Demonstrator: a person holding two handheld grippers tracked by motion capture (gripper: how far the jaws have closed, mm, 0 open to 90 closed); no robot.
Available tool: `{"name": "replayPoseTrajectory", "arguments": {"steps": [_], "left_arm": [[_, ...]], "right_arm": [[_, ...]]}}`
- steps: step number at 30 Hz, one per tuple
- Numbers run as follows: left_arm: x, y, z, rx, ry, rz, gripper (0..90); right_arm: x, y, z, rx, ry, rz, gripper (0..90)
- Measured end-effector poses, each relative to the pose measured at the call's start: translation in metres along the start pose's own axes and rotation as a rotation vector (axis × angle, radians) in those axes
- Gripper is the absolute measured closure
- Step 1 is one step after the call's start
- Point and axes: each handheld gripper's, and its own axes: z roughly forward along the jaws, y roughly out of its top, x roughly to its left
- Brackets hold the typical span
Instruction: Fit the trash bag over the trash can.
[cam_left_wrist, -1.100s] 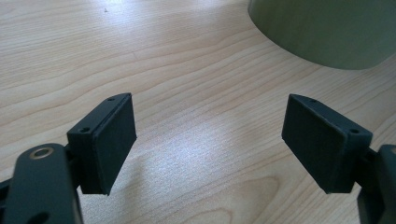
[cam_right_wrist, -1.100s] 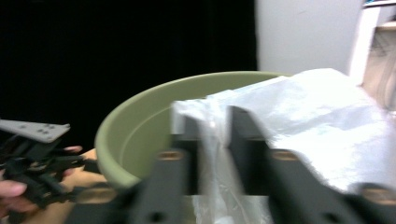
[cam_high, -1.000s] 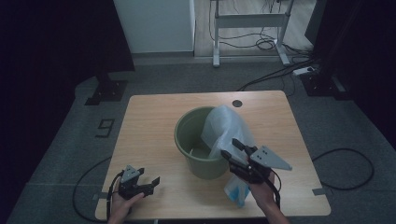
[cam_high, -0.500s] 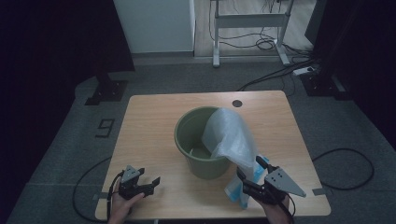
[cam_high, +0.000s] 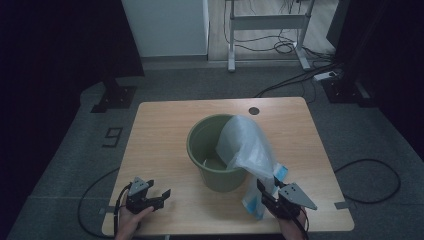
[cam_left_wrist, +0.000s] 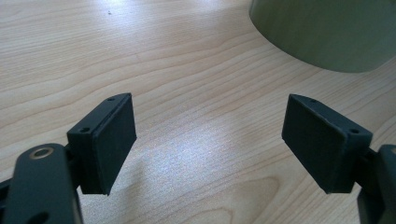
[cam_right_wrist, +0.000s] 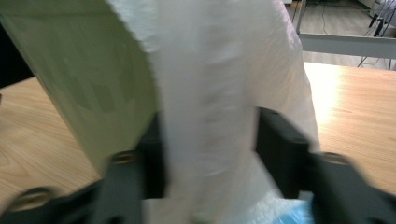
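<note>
Lowered to the desk's (cam_high: 165, 125) near right edge, the right hand-held gripper (cam_high: 268, 196) is closing around the plastic bag (cam_high: 247, 145); its grip cannot be told. If pulled hard, the green bucket (cam_high: 200, 150) may be tipped. The left hand-held gripper (cam_high: 155, 197) is kept open.

The tabletop (cam_high: 165, 135) is pale wood, smooth with clear grain. The green bucket (cam_high: 200, 150) looks like matt plastic. The bag (cam_high: 247, 145) draped over it is thin, crinkled, translucent white film. Both tools' pads (cam_left_wrist: 114, 140) are matt black.

One green bucket (cam_high: 216, 165), one white plastic bag (cam_high: 247, 150) — two tools; one table (cam_high: 160, 130)
</note>
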Motion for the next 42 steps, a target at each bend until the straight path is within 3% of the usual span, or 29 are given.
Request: {"name": "replayPoseTrajectory", "arguments": {"steps": [1, 4, 10, 14, 19, 26, 30, 35, 42], "left_arm": [[0.0, 0.0, 0.0, -0.002, 0.0, -0.001, 17.6], [-0.001, 0.002, -0.002, -0.012, 0.001, 0.0, 17.6], [-0.004, 0.006, -0.004, -0.034, -0.03, -0.03, 17.8], [-0.005, 0.013, -0.009, -0.082, -0.049, -0.076, 20.1], [-0.01, 0.024, -0.015, -0.133, -0.03, -0.103, 20.9], [-0.024, 0.047, -0.033, -0.189, -0.009, -0.078, 21.1], [-0.036, 0.066, -0.042, -0.216, -0.022, -0.052, 21.5], [-0.045, 0.085, -0.047, -0.232, -0.04, -0.03, 21.7], [-0.061, 0.102, -0.053, -0.252, -0.059, 0.017, 21.9]], "right_arm": [[-0.003, 0.0, 0.001, 0.015, -0.013, 0.004, 65.0], [-0.011, 0.002, 0.0, 0.021, -0.047, 0.012, 73.5], [-0.034, 0.01, -0.006, -0.003, -0.13, 0.027, 83.1], [-0.049, 0.023, -0.011, -0.043, -0.15, 0.066, 87.4], [-0.063, 0.04, -0.012, -0.094, -0.164, 0.096, 88.6], [-0.068, 0.069, -0.012, -0.154, -0.131, 0.114, 88.8], [-0.067, 0.084, -0.013, -0.191, -0.111, 0.116, 88.8], [-0.061, 0.101, -0.012, -0.224, -0.071, 0.138, 88.8], [-0.044, 0.124, -0.005, -0.25, -0.021, 0.109, 88.8]]}}
